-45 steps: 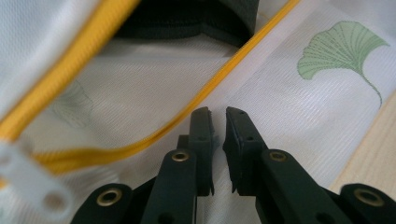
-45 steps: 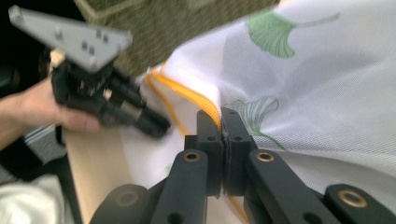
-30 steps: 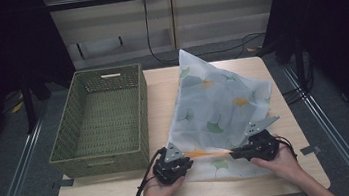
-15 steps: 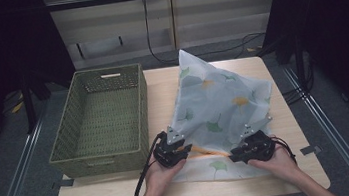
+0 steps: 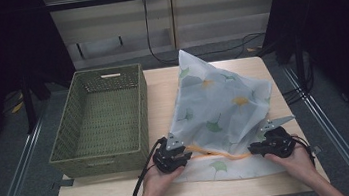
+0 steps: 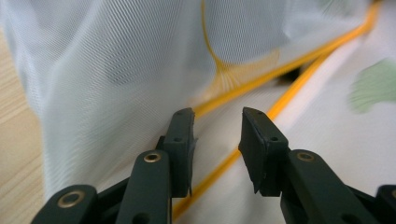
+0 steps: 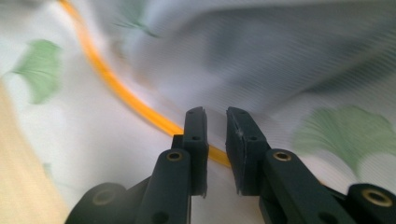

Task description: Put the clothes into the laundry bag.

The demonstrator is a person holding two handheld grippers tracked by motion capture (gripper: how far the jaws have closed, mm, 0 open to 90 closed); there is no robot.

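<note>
Currently a white mesh bag [image 5: 224, 107] lies across the table's right half beside a basket [image 5: 104, 119], while the left gripper [image 6: 217, 135] and right gripper [image 7: 215, 135], jaws parted and gripping nothing, hover at its orange-trimmed front edge [image 5: 220, 155]; next, each must pinch that hem

both grippers, the left gripper [image 5: 171, 157] and the right gripper [image 5: 272, 142], are black, each topped by a grey three-cornered plate and trailing a black cable. in the gripper views the jaws are matte black bars with flat pads, small dark screws and brass-ringed pivot holes. the person's forearms are bare, no sleeves.
</note>
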